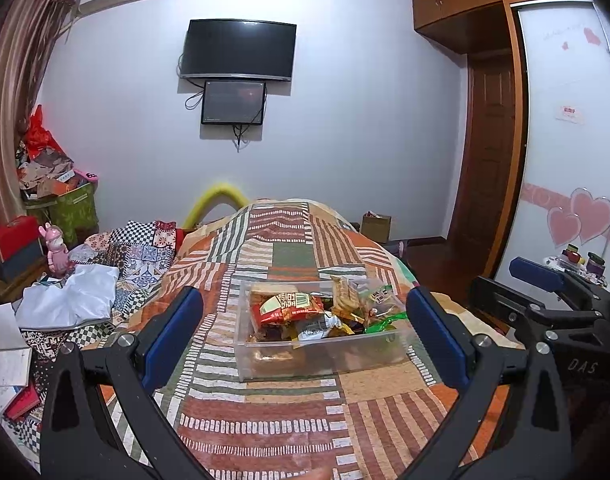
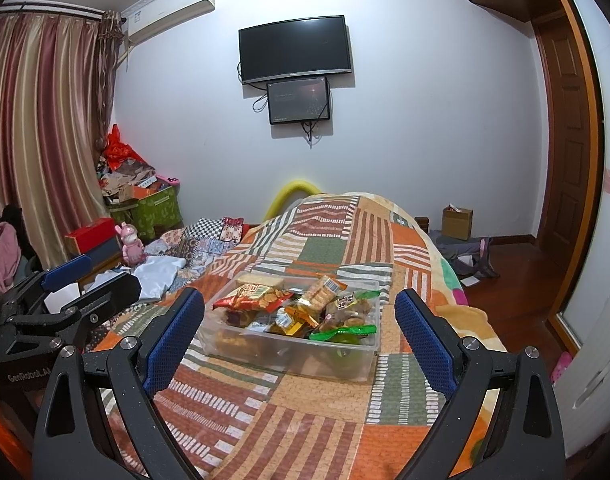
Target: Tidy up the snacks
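Observation:
A clear plastic box (image 1: 317, 354) sits on the patchwork bedspread (image 1: 265, 420), filled with several snack packets: a red one (image 1: 289, 308), a wafer pack (image 1: 345, 294) and a green-wrapped one (image 1: 385, 322). The box also shows in the right wrist view (image 2: 289, 350), with the red packet (image 2: 253, 298) and green wrapper (image 2: 341, 332) on top. My left gripper (image 1: 305, 332) is open and empty, its blue pads either side of the box but nearer the camera. My right gripper (image 2: 299, 332) is open and empty, likewise short of the box.
The right gripper shows at the right edge of the left wrist view (image 1: 545, 300); the left gripper shows at the left of the right wrist view (image 2: 65, 292). A pink toy (image 2: 133, 246), clothes and boxes (image 2: 145, 200) lie left of the bed. A wardrobe (image 1: 565, 140) stands right.

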Demonstrator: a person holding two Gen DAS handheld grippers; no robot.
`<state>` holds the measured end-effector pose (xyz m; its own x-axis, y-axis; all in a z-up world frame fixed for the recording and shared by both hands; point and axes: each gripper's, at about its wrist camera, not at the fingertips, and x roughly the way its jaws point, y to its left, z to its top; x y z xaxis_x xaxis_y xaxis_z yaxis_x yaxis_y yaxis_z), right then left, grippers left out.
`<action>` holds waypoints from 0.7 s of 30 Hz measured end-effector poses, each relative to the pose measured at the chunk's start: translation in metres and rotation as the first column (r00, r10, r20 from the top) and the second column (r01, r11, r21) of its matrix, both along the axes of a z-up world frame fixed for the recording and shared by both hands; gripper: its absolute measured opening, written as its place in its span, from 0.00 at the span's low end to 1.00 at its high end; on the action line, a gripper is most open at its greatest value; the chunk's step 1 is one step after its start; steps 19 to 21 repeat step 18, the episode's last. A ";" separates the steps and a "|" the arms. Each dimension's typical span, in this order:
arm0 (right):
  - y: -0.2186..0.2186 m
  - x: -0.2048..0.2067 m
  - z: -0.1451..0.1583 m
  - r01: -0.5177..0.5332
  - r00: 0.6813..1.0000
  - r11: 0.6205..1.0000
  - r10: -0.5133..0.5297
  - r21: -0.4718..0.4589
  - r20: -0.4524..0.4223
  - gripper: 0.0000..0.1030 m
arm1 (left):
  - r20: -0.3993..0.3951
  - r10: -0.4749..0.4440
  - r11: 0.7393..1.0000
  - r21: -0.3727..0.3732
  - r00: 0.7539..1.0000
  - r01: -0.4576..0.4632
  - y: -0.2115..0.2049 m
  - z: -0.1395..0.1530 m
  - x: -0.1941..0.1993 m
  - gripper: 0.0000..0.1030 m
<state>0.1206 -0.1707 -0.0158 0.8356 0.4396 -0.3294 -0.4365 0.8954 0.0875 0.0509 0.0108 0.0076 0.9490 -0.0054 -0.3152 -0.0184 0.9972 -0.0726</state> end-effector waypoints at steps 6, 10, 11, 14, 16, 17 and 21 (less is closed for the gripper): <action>0.000 0.000 0.000 -0.001 1.000 1.000 0.001 0.000 0.001 0.93 | -0.009 -0.005 1.000 -0.019 1.000 0.005 0.002 -0.001 0.001 1.00; 0.000 0.000 0.000 -0.002 1.000 1.000 0.002 0.000 0.001 0.93 | -0.011 0.000 1.000 -0.020 1.000 -0.001 0.001 -0.002 0.002 1.00; 0.000 0.000 0.000 -0.002 1.000 1.000 0.002 0.000 0.001 0.93 | -0.011 0.001 1.000 -0.017 1.000 -0.001 0.001 -0.002 0.002 1.00; 0.000 0.000 0.000 -0.001 1.000 1.000 0.001 0.000 0.001 0.93 | -0.010 0.000 1.000 -0.014 1.000 0.000 0.000 -0.003 0.002 1.00; 0.000 0.000 0.000 -0.001 1.000 1.000 0.001 0.000 0.001 0.93 | -0.011 0.001 1.000 -0.013 1.000 -0.001 0.000 -0.003 0.002 1.00; 0.000 0.000 0.000 -0.001 1.000 1.000 0.001 0.001 0.000 0.93 | -0.014 0.000 1.000 -0.013 1.000 -0.001 0.000 -0.004 0.002 1.00; 0.000 0.000 0.000 0.000 1.000 1.000 0.000 0.000 -0.001 0.93 | -0.017 0.000 1.000 -0.012 1.000 0.000 0.000 -0.004 0.002 1.00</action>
